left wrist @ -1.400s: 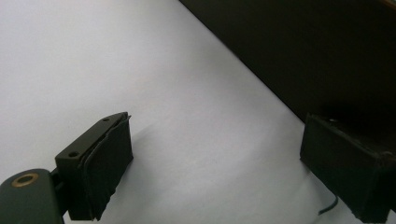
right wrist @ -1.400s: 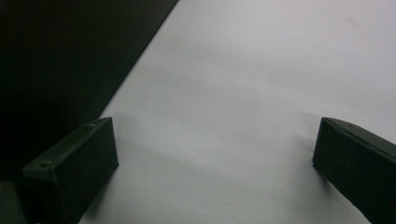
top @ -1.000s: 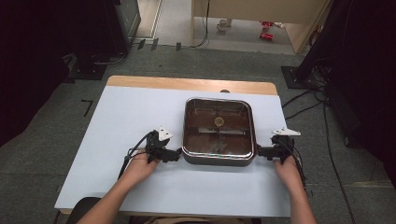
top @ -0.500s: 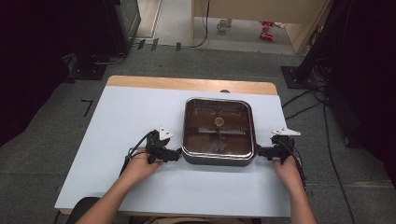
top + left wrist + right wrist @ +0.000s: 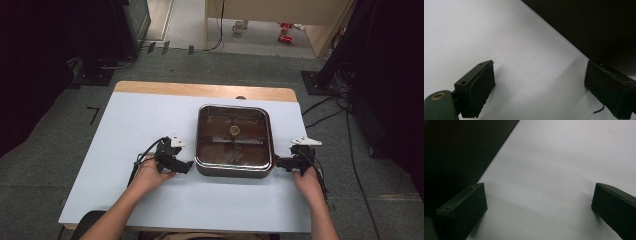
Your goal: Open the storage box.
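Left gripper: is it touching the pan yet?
Cannot tell. In the high view the left gripper sits right at the pan wall with no clear gap. The left gripper view shows open fingers over bare table.

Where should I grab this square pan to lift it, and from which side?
Grip the pan by its rim at both flanks, left tool coming in from the left, right tool from the right. It is wide and sits flat, no handles are discernible, and both tools are open level with its near corners.

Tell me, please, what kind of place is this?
Probably a lab or recording studio, not a kitchen: a square pan sits on a plain white table, with cables on grey carpet and dark equipment stands around.
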`<state>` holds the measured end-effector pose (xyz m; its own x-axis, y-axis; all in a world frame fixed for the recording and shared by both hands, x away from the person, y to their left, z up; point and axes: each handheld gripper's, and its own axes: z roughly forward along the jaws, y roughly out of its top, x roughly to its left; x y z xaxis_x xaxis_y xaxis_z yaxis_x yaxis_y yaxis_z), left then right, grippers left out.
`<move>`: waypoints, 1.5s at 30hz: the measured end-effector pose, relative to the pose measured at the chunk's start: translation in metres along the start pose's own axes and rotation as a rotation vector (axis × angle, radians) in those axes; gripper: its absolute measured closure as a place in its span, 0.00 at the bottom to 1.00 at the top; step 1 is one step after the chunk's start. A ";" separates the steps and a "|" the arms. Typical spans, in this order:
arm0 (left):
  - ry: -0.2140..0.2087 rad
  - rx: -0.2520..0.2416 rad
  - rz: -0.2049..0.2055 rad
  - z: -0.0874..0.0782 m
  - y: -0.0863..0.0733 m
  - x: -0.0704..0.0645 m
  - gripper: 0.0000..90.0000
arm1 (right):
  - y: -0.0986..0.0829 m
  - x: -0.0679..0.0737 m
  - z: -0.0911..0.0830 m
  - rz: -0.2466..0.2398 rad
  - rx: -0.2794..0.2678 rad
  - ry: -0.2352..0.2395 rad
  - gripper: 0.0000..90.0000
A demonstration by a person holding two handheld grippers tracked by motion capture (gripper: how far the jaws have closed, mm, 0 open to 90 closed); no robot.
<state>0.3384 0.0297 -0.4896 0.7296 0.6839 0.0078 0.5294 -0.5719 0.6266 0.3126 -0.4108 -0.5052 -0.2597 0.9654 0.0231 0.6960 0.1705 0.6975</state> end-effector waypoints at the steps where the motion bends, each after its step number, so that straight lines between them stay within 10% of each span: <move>1: -0.003 0.003 0.009 0.000 0.000 0.001 0.11 | 0.000 0.000 0.000 0.000 0.000 0.000 0.00; 24: -0.053 0.083 -0.022 -0.011 0.012 0.015 0.36 | 0.000 0.000 0.000 0.000 0.000 0.000 0.00; 45: -0.066 -0.039 -0.005 -0.050 0.042 0.017 0.37 | 0.000 0.000 0.000 0.000 0.000 -0.001 0.00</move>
<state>0.3512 0.0397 -0.4248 0.7549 0.6542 -0.0458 0.5163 -0.5498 0.6566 0.3125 -0.4106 -0.5051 -0.2589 0.9657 0.0221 0.6962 0.1707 0.6973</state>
